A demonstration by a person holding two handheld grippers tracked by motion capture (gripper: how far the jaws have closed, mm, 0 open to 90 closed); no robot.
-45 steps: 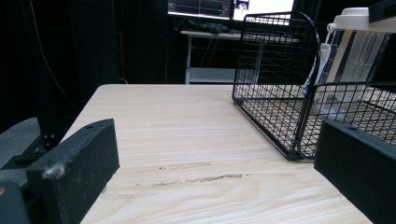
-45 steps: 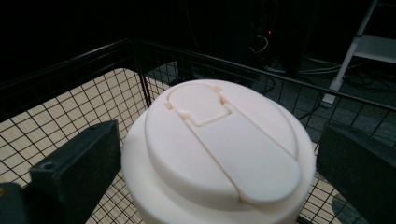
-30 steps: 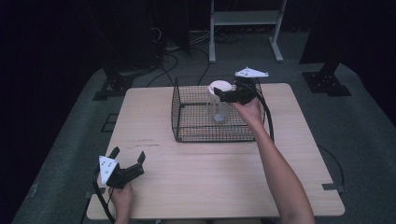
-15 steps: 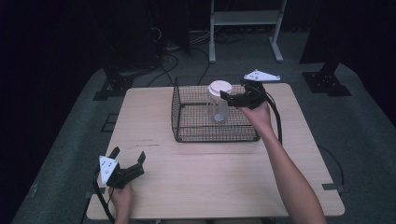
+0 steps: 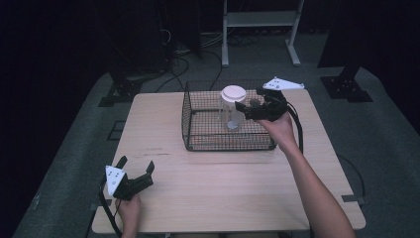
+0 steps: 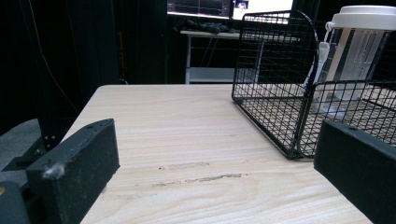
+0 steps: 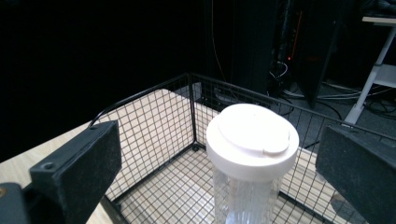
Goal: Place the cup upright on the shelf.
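Bottle, plain white lid unlabelled, stands between right claw's spread jaws.

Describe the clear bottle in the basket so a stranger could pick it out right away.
On the pale wooden table sits a black wire basket. Standing upright inside it is a clear plastic bottle, the basket's one tall item, topped with a wide white lid, beside the open right gripper.

A pale wooden surface carries a black wire basket toward its far side. The left claw rests at the near left corner, well apart from the basket.
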